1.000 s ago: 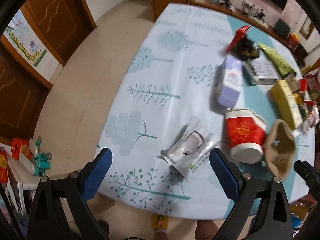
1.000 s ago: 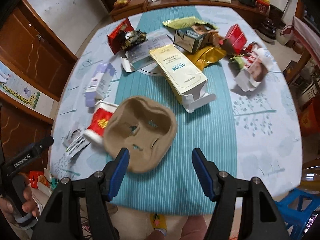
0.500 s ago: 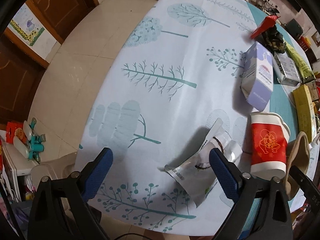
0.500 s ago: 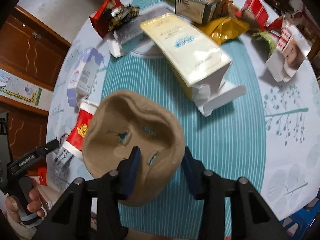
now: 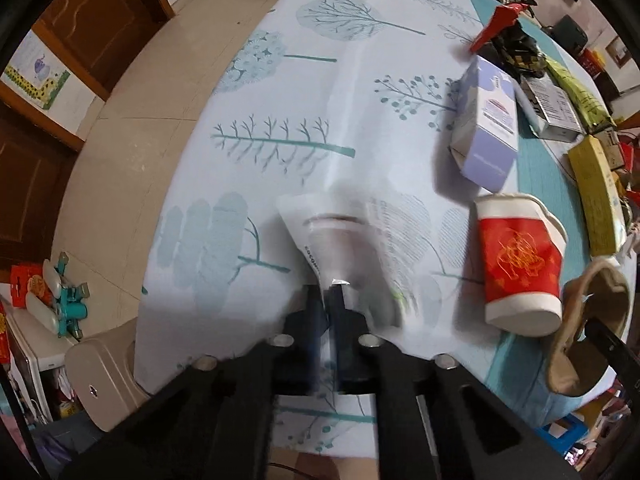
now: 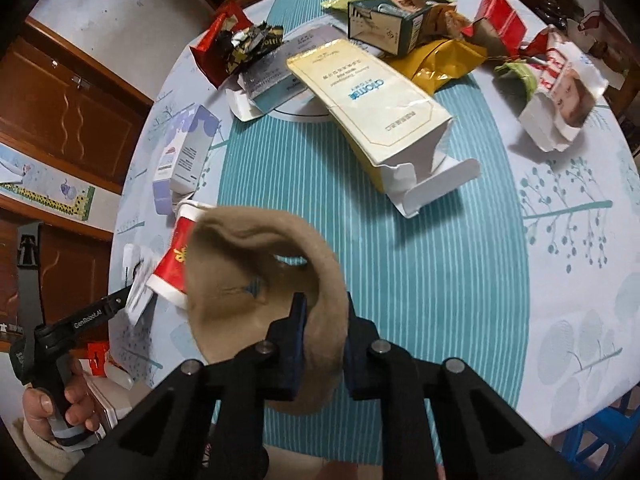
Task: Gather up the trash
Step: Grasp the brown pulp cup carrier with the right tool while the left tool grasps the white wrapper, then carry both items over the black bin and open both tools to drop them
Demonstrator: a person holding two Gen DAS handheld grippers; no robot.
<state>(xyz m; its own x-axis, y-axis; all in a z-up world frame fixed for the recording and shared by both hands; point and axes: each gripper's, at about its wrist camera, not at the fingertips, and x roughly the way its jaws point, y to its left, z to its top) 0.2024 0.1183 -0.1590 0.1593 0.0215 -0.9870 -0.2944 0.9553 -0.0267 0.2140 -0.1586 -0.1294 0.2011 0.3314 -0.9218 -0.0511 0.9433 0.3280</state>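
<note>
My left gripper (image 5: 329,300) is shut on a clear plastic wrapper (image 5: 340,240) and holds it tilted above the table's near-left edge; the wrapper is blurred. My right gripper (image 6: 322,312) is shut on the rim of a brown pulp cup tray (image 6: 256,276), lifted over the teal striped cloth. The tray also shows in the left wrist view (image 5: 592,328). A red and white paper cup (image 5: 516,268) lies on its side between the two; it also shows in the right wrist view (image 6: 176,260). The left gripper shows in the right wrist view (image 6: 128,292).
A lilac carton (image 5: 488,128) lies beyond the cup. A yellow box (image 6: 368,104), a green box (image 6: 384,28), a red wrapper (image 6: 216,48), a yellow bag (image 6: 444,60) and torn cartons (image 6: 560,92) crowd the table's far half. A beige stool (image 5: 104,368) stands below the near-left edge.
My left gripper closed on the plastic wrapper and lifted it. My right gripper closed fully on the pulp tray and raised it.
</note>
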